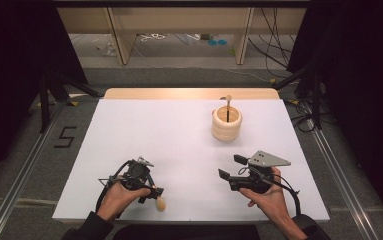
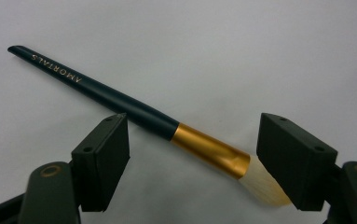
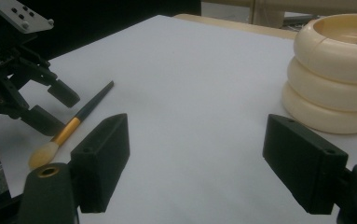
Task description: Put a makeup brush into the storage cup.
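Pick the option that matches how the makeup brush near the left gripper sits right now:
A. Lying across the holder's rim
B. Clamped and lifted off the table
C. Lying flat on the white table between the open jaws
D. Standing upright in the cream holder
C: in the left gripper view the makeup brush lies flat on the white table, with the left gripper jaws spread open on either side of it.

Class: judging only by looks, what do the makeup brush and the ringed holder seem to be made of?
Makeup brush: glossy dark handle, probably lacquered wood or plastic; shiny gold band, likely metal; pale soft bristles. Ringed holder: smooth cream stacked rings with a soft sheen, perhaps plastic or glazed ceramic.
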